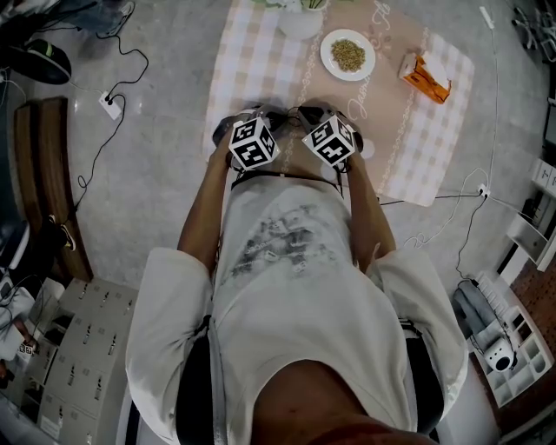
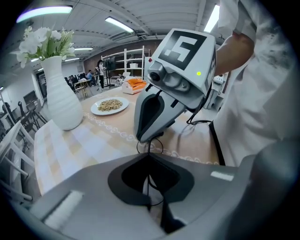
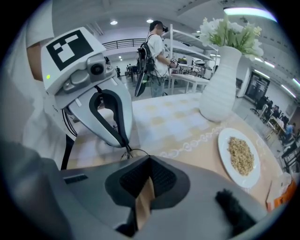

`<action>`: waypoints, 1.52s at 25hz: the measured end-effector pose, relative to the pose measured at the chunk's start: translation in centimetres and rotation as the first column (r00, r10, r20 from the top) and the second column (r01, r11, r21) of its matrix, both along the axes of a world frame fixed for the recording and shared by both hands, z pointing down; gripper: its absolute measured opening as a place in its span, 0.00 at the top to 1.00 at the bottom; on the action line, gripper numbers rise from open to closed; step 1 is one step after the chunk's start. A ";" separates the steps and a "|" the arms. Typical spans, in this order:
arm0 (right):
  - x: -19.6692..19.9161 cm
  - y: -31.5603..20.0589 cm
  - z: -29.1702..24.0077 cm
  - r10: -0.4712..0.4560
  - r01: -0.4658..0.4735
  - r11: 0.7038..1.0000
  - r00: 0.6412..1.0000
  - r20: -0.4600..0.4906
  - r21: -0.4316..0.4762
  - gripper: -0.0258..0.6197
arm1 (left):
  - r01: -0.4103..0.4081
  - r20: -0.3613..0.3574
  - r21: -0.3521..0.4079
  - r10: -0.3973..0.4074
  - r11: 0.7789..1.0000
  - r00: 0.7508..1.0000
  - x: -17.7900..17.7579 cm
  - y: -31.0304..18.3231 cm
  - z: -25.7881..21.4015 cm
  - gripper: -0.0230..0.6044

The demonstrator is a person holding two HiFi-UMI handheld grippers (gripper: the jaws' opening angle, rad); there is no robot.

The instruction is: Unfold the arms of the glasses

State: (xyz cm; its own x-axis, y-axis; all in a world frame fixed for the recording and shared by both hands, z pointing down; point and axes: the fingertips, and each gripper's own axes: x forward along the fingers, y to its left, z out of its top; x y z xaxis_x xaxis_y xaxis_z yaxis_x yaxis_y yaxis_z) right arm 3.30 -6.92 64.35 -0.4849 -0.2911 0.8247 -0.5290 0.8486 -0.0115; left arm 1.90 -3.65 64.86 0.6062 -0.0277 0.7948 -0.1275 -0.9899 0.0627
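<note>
1. Left hand-held gripper (image 2: 149,157): jaws together, with a thin dark wire of the glasses (image 2: 150,146) running in between them. Its own view shows a grip on the frame.
2. Right hand-held gripper (image 3: 148,159): jaws shut tight. The fine wire runs from the other gripper's tip to this one. This is judged a pinch on the glasses too, though the wire is too fine to show the contact cleanly.
3. Glasses: caught between the two tips, which nearly meet. They sit over the near edge of the surface (image 1: 261,61), well to the person's side of the white vase (image 1: 300,22). It cannot be told whether they rest on the surface or hang just above it, or how far the arms are folded.
4. Handling, as a judgement:
   - The wire frame is likely very light, springy and easy to bend out of true.
   - It is thin enough to roll or slip in hard jaws.
   - Best hold is one gripper on the frame front close to a hinge and the other partway along that arm.
   - The arm should swing about the hinge only, with no twist and no pinching on a lens.
5. Plate (image 1: 347,54) of grain: just beside the vase, slightly nearer and to its right in the head view.
6. Orange packet (image 1: 426,76): further right of the vase, beyond the plate.
7. The vase stands at the far edge and holds white flowers (image 2: 44,40).
</note>
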 end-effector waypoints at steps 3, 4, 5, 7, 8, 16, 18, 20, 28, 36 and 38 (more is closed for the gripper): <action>0.0 -0.1 0.1 0.008 -0.008 1.000 1.000 0.004 -0.012 0.94 | 0.002 -0.009 0.007 -0.002 1.000 1.000 0.0 0.0 -0.2 0.95; 0.0 -0.1 0.1 0.008 -0.008 1.000 1.000 0.003 -0.016 0.94 | 0.004 -0.013 0.009 -0.004 1.000 1.000 0.0 0.1 -0.3 0.95; 0.0 0.0 0.2 0.006 -0.006 1.000 1.000 0.001 -0.019 0.94 | 0.007 -0.019 0.012 -0.007 1.000 1.000 -0.1 0.0 -0.4 0.95; 0.0 0.0 0.3 0.001 -0.001 1.000 1.000 -0.005 -0.020 0.94 | 0.012 -0.033 0.016 -0.011 1.000 0.999 -0.2 0.0 -0.6 0.95; 0.0 0.0 0.3 -0.002 0.002 1.000 1.000 -0.009 -0.022 0.94 | 0.012 -0.039 0.018 -0.011 1.000 0.999 -0.2 0.0 -0.7 0.95; 0.0 -0.1 0.3 -0.011 0.010 1.000 1.000 -0.021 -0.021 0.94 | 0.013 -0.057 0.036 -0.011 0.999 0.998 -0.4 0.1 -1.4 0.95; -0.1 0.0 0.3 -0.011 0.011 1.000 1.000 -0.023 -0.020 0.94 | 0.016 -0.062 0.039 -0.014 0.999 0.998 -0.6 0.2 -1.7 0.95; -0.1 0.0 0.2 -0.013 0.012 1.000 1.000 -0.027 -0.019 0.94 | 0.019 -0.067 0.043 -0.016 0.999 0.998 -0.7 0.2 -2.0 0.95; -0.1 0.0 0.3 -0.010 0.010 1.000 0.999 -0.035 -0.014 0.94 | 0.038 -0.090 0.057 -0.033 0.998 0.995 -1.2 0.3 -2.9 0.95; -0.1 0.0 0.4 -0.016 0.016 1.000 0.998 -0.058 0.003 0.94 | 0.129 -0.140 0.042 -0.122 0.991 0.983 -2.8 -0.4 -4.1 0.95; -0.2 0.0 0.3 -0.020 0.020 1.000 0.998 -0.067 0.005 0.94 | 0.138 -0.144 0.044 -0.131 0.989 0.981 -2.9 -0.3 -4.2 0.95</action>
State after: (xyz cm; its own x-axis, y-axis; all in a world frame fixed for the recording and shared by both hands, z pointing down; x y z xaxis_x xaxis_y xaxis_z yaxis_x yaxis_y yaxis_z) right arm 3.13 -6.96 64.69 -0.4348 -0.2866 0.8537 -0.5114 0.8589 0.0279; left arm -0.99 -4.00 60.65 0.6997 -0.1570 0.6970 -0.2534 -0.9667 0.0366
